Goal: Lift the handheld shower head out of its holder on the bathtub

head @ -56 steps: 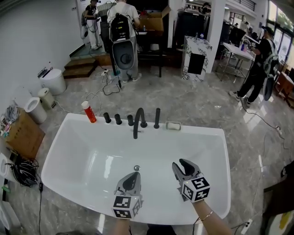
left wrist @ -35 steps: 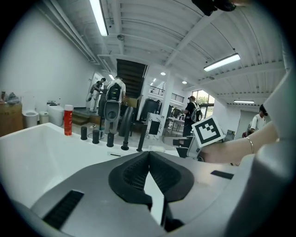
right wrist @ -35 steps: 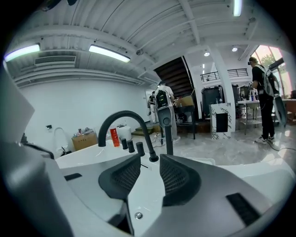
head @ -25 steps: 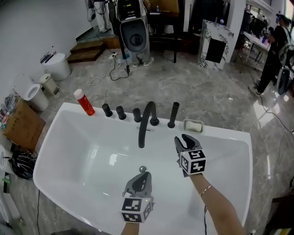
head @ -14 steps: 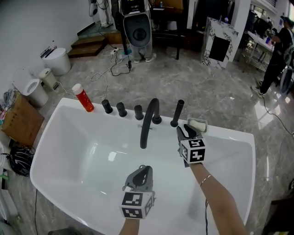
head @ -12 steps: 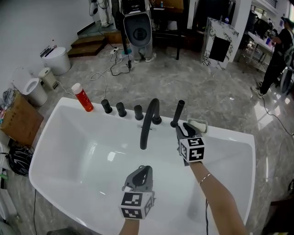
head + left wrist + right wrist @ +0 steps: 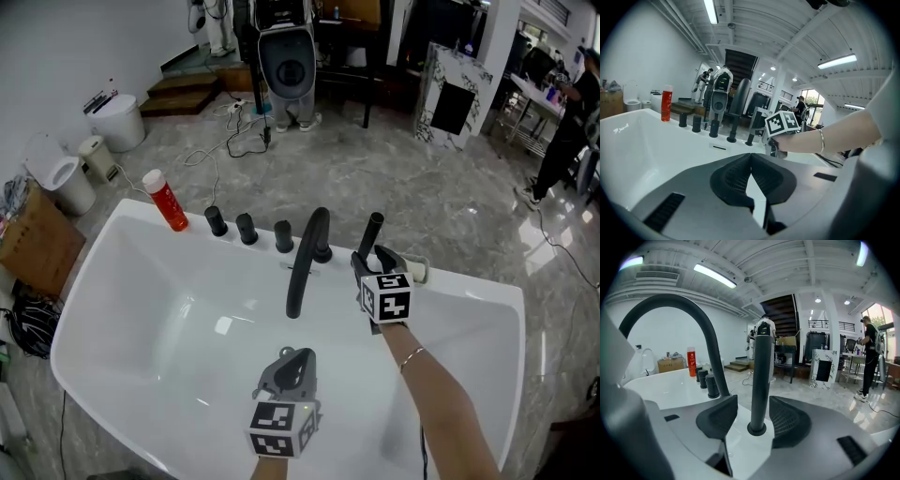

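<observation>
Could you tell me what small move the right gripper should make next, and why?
I would probably close the right gripper on the shower head: the fingers are opening, and it stands upright between them, untouched, seated in its holder on the bathtub rim.

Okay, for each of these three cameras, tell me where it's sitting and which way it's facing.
Head view: on the person's head, facing steeply down into the bathtub; shows left tongs, right tongs and right forearm.
Left gripper view: on the shut left tongs, low over the bathtub, facing the fittings on its far rim; shows the right forearm.
Right gripper view: on the right tongs, facing the shower head, which stands untouched between its opening jaws.
Shared: both gripper views see the red bottle and spout.
</observation>
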Tool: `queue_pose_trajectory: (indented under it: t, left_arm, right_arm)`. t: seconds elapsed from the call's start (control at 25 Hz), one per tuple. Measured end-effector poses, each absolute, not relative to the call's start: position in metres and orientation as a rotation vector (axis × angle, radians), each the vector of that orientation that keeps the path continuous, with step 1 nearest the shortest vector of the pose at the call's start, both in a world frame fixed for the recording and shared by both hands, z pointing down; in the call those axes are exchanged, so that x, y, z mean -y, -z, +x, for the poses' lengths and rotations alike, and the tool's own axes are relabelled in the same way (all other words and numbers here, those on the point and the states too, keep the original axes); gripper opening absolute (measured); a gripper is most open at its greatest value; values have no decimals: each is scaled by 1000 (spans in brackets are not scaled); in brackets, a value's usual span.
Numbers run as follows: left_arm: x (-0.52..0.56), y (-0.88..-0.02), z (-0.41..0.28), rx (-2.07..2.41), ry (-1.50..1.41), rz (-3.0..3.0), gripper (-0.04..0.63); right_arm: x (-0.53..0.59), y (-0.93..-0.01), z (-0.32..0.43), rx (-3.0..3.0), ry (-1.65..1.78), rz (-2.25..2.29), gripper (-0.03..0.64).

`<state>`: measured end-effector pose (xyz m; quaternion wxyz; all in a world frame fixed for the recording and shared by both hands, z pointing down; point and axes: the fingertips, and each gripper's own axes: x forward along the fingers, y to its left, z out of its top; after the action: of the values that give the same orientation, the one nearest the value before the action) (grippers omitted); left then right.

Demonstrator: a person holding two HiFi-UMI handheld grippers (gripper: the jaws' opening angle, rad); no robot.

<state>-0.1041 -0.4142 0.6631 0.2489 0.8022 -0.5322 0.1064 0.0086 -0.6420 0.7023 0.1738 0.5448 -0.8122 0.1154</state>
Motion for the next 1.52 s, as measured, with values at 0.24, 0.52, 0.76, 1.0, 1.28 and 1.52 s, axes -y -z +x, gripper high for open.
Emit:
queue_pose_trajectory:
  t: [0.24,0.52,0.76,1.0,1.28,1.52]
  left_arm:
    - [420,-669,-100,1434,-284,2176,20]
    - [424,-672,-103,1431,-274,2170,20]
    - [423,-675,-111,1432,-263,2154,20]
    - [421,-667,-110,1436,-261,2159,20]
    - [415,-642,-109,1441,-251,2178,20]
    - [405,-598,-101,1444,-235,2212,20]
  right_arm:
    - [662,-715,15,2295,-416,1569,208]
    - [669,-723,10,2299,-429,1574,124]
    - [671,-724,7,2266,-392,1592,128]
    - [663,-718,7,2262,-378,1587,127]
    - [650,-672,7,2321,-320,1598,127]
    - [628,-620,13,2363,-314,1619,127]
